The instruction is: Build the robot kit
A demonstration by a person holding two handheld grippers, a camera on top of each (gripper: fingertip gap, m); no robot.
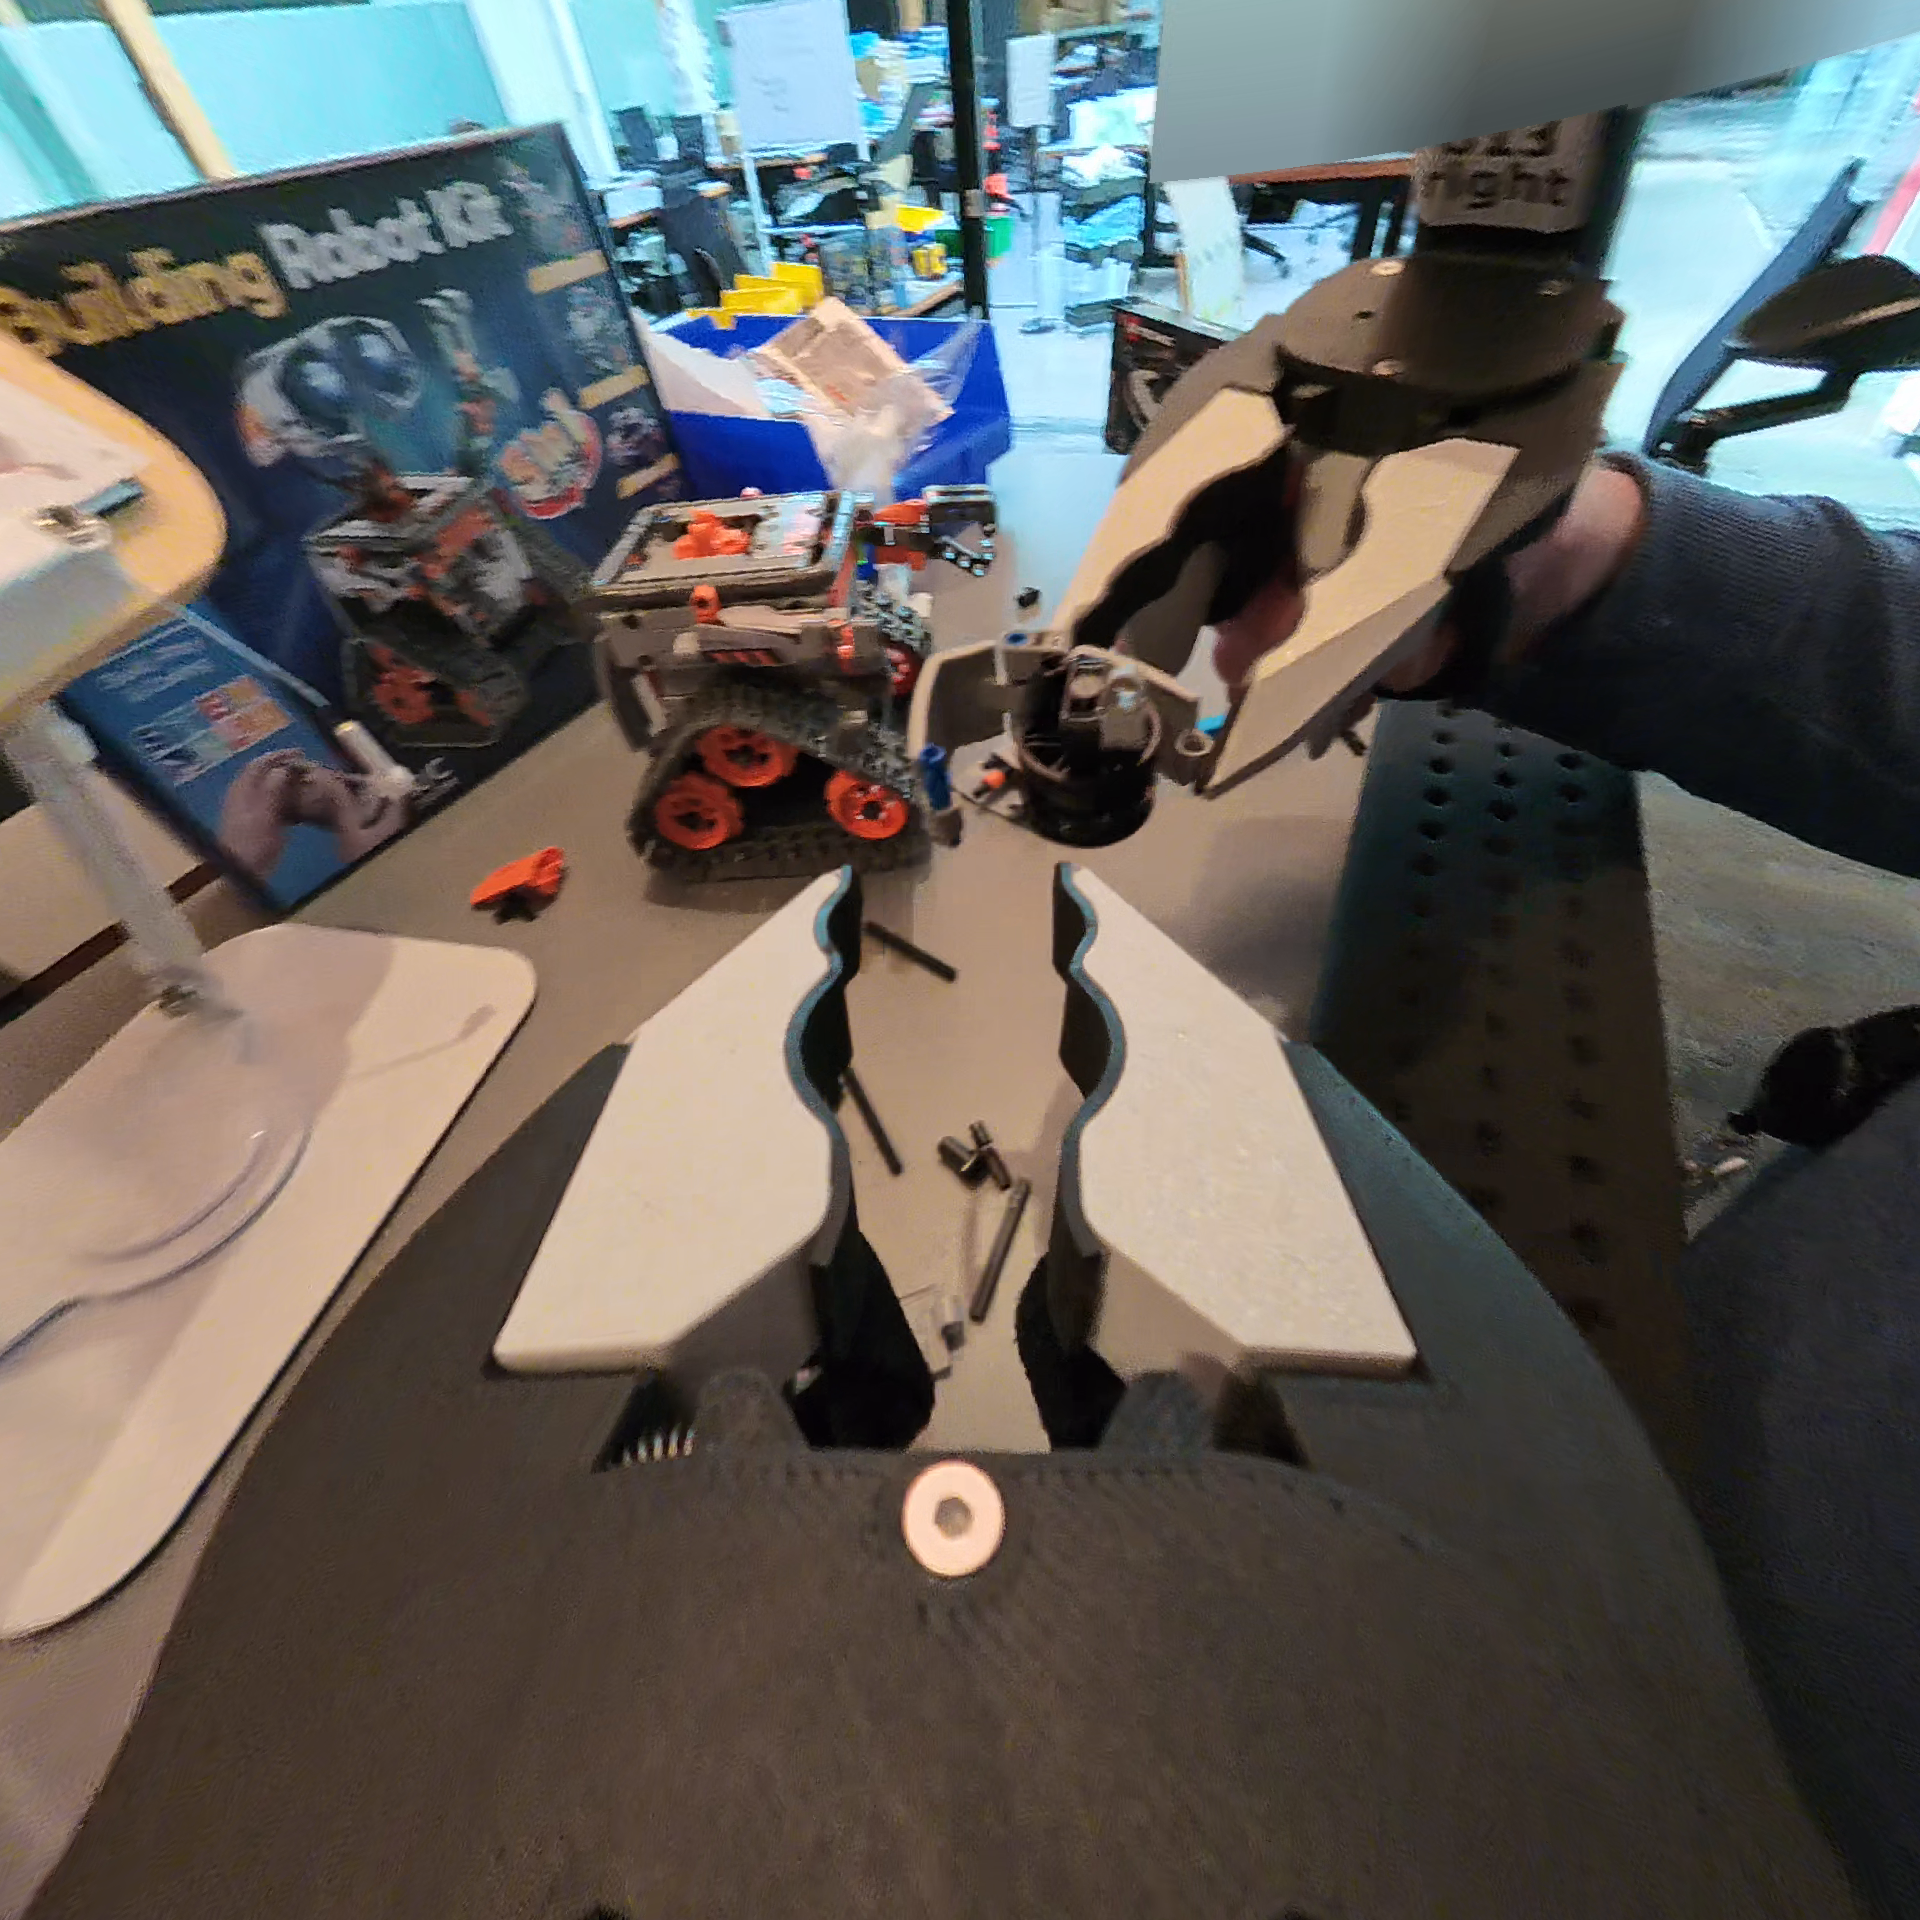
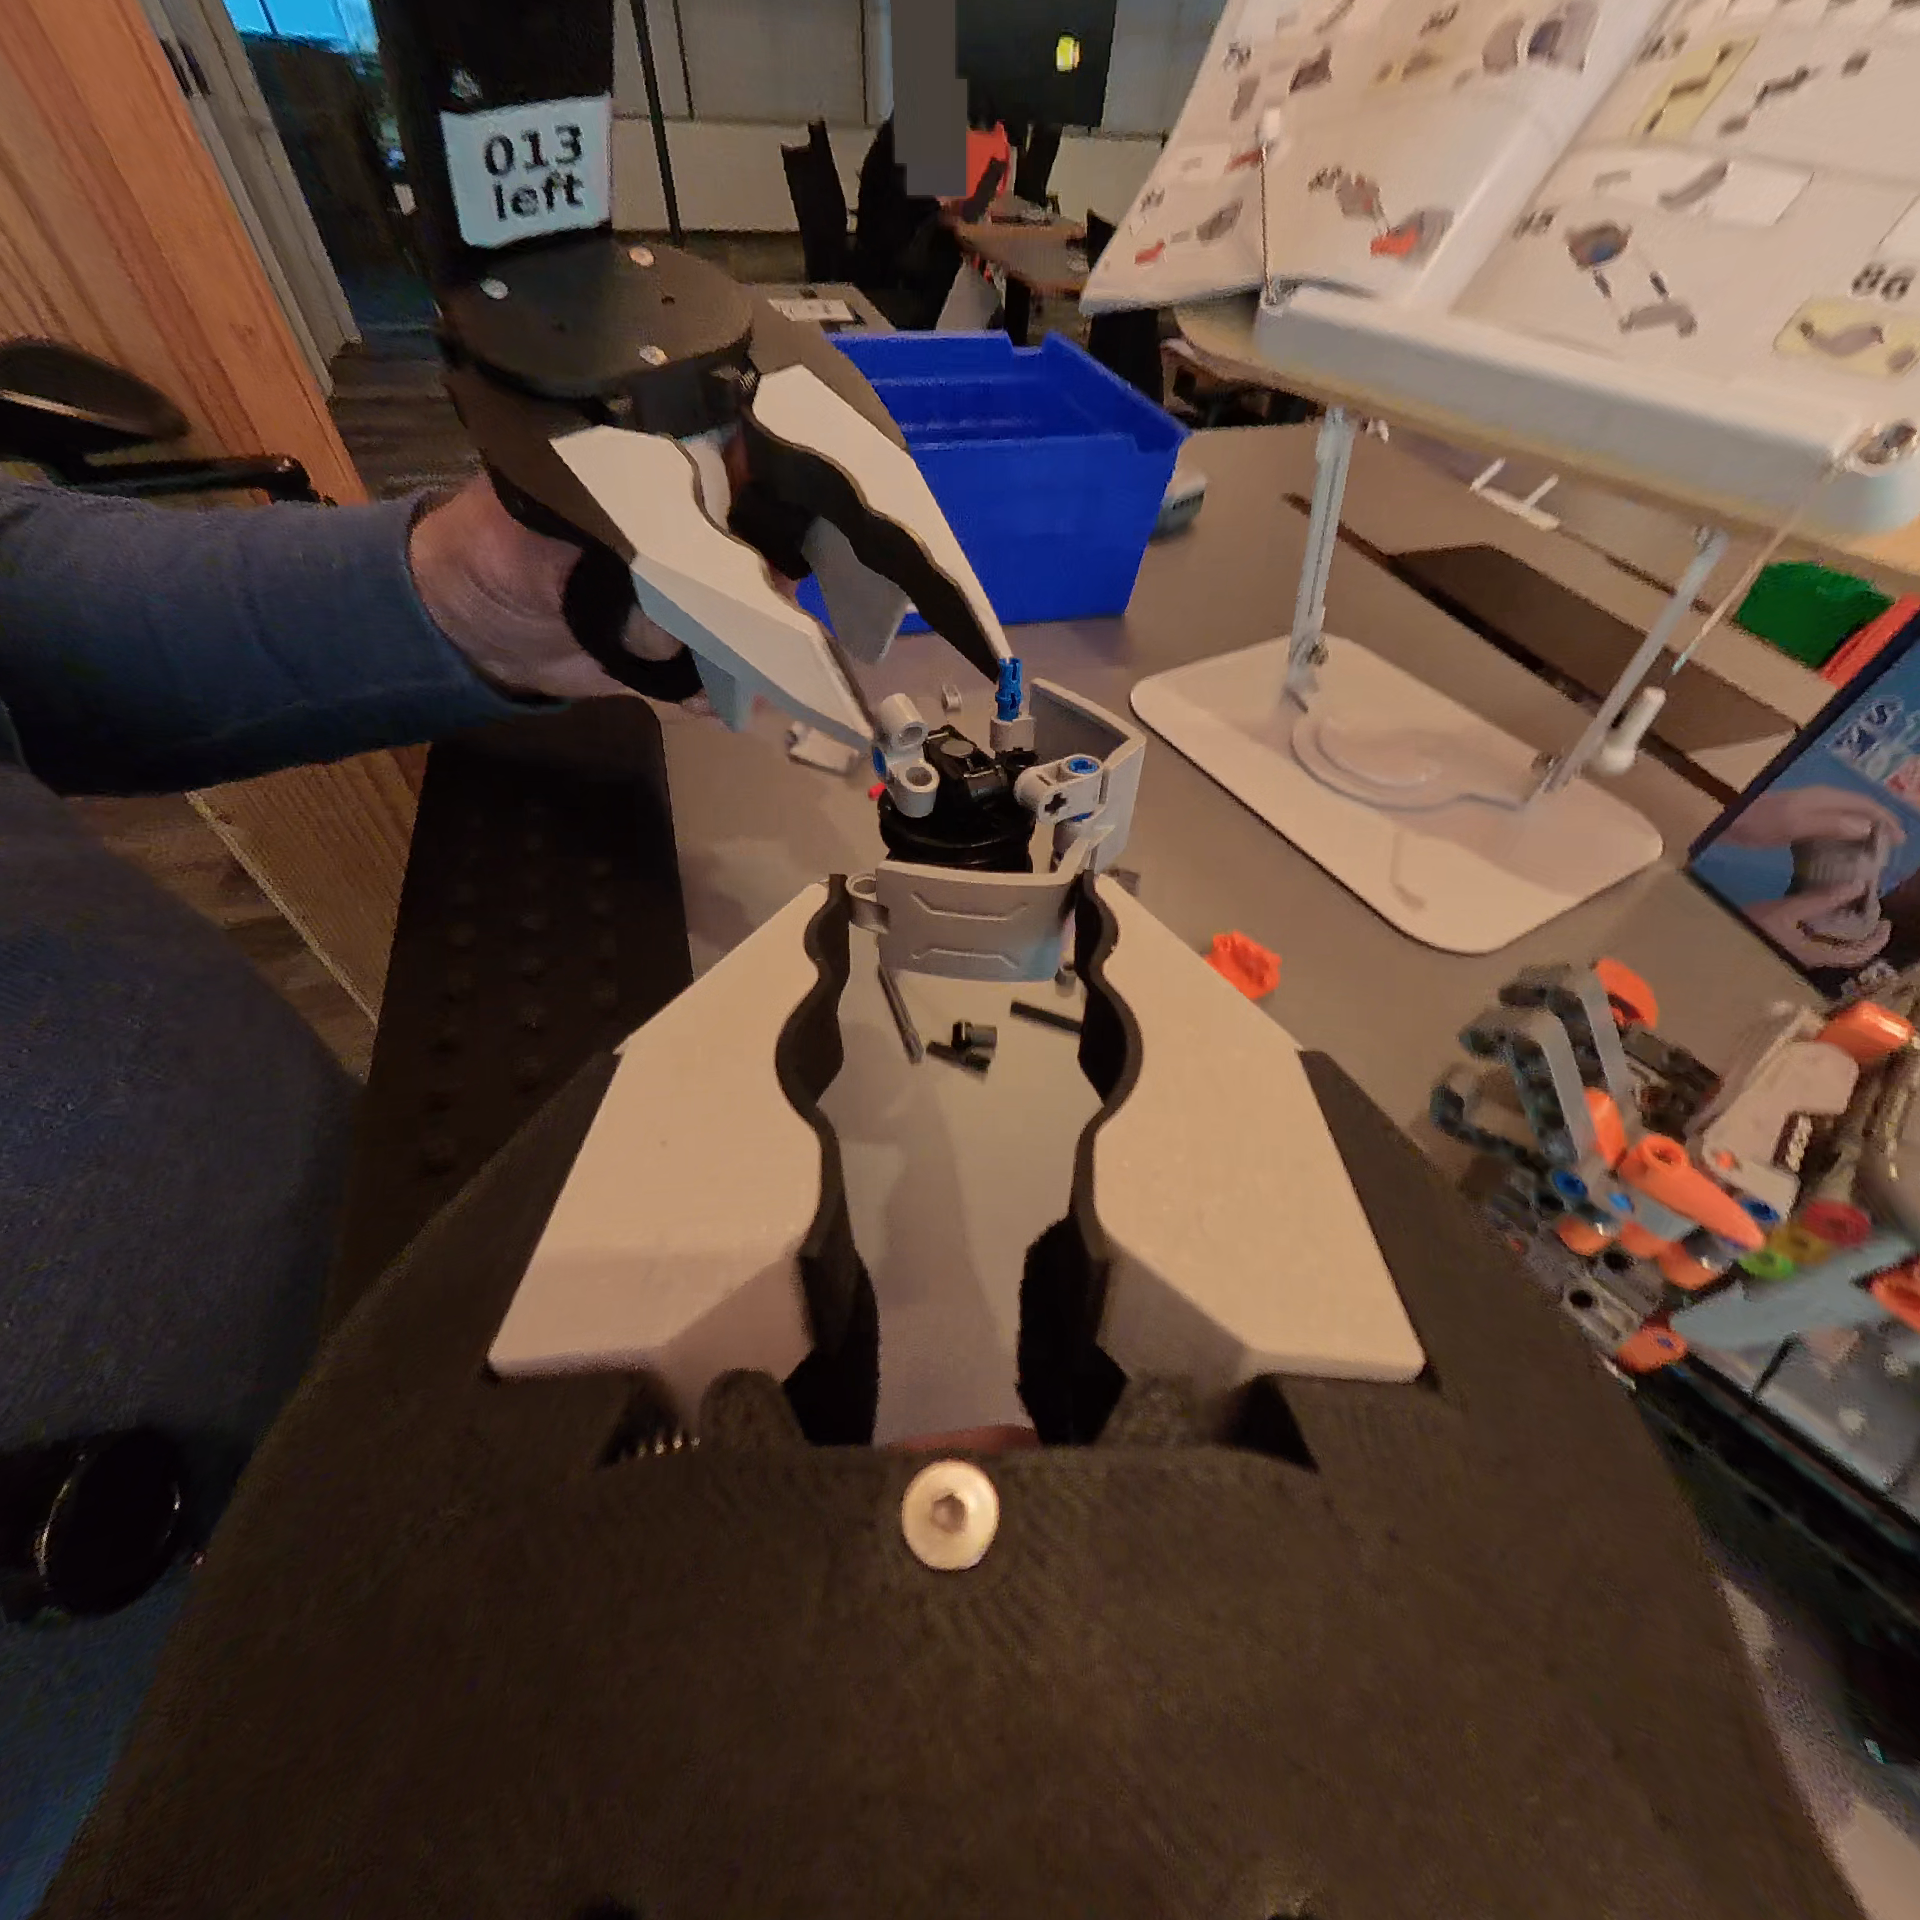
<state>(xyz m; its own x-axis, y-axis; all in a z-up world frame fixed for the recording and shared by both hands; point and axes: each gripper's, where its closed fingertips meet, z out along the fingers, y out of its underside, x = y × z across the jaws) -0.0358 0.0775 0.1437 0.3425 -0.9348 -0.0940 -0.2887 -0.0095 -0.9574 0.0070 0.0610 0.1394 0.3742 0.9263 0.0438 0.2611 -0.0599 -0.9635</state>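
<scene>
At frame centre the right gripper [image 2: 961,896] grips a grey-and-black brick sub-assembly [image 2: 966,925], jaws part-closed on its panel, while the left gripper [image 1: 956,888], jaws apart and empty, hangs over loose black pins [image 1: 977,1153] near a seemingly part-built tracked vehicle [image 1: 769,717].

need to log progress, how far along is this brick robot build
Done: the tracked vehicle stands assembled, treads and orange wheels on. In hand: the right gripper is shut on a grey-and-black sub-assembly, and the left gripper is open with its tips close to it. Left: black pins and an orange piece lie loose, unattached.
</scene>
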